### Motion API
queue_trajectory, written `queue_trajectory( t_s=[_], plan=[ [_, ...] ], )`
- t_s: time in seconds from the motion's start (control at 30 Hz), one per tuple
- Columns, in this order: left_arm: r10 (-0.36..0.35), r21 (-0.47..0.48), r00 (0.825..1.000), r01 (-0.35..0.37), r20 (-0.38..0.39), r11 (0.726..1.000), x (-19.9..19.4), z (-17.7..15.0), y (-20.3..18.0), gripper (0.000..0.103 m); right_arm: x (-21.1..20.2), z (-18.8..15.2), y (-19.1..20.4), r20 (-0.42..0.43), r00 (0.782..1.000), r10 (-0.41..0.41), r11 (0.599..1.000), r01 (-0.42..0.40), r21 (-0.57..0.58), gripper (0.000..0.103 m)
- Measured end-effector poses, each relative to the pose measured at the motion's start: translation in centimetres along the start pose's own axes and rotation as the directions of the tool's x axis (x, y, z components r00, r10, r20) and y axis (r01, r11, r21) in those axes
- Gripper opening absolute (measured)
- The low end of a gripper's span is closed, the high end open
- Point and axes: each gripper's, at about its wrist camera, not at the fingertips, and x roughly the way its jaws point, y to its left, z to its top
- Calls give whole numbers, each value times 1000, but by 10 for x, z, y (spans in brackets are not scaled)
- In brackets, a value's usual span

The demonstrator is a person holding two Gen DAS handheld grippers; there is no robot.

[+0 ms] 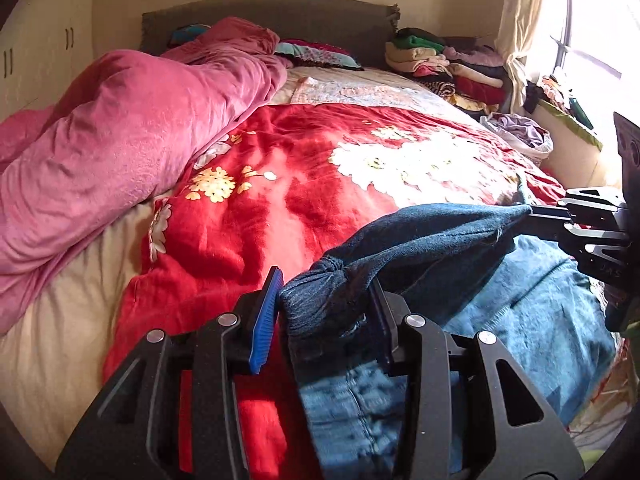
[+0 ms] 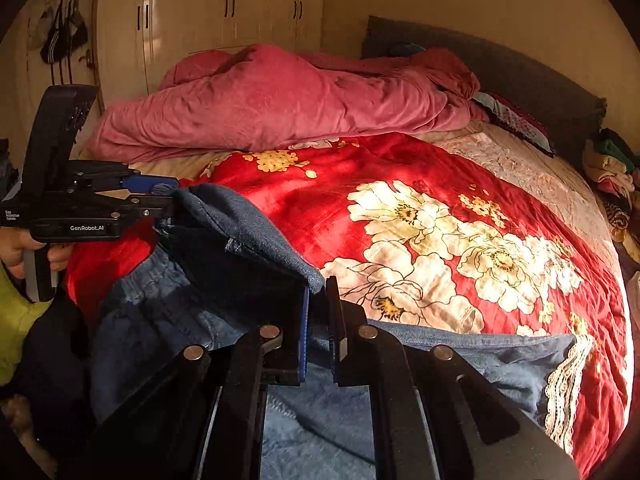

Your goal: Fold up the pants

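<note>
Black tongs [image 1: 326, 312], blue pads [image 1: 264, 320], silver rivets.

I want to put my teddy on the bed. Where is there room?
The red flowered blanket is bare between the pink duvet and the clothes pile. It is crowded near the jeans, held by the left gripper and right gripper.

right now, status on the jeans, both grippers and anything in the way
Left gripper shut on jeans edge. Right gripper shut on the same edge, other end. Edge lifted, rest lies on red floral blanket. Pink duvet heaped beyond, not touching.
</note>
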Motion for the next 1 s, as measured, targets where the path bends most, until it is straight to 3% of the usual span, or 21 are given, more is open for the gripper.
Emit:
queue_trajectory(
  t_s=[0.23, 0.57, 0.77, 0.9, 1.0],
  plan=[
    [-30, 27, 999, 30, 21, 999, -36, -33, -17, 32, -34, -39, 33, -6, 1000, 24, 999, -24, 25, 7],
    [-57, -11, 998, 56, -37, 998, -66, -86, -21, 34, -60, -83, 85, -82, 991, 104, 995, -104, 11, 7],
    [-35, -26, 990, 31, -138, 999, -60, -115, -19, 43, -51, -113, 115, -186, 973, 139, 989, -146, -23, 7],
    [-34, -48, 988, 27, -148, 998, -70, -124, -11, 55, -36, -128, 124, -234, 961, 145, 989, -147, 7, 8],
    [-4, -66, 992, -4, -122, 998, -89, -127, -3, 55, -38, -129, 124, -227, 962, 154, 988, -154, 20, 8]
  ],
)
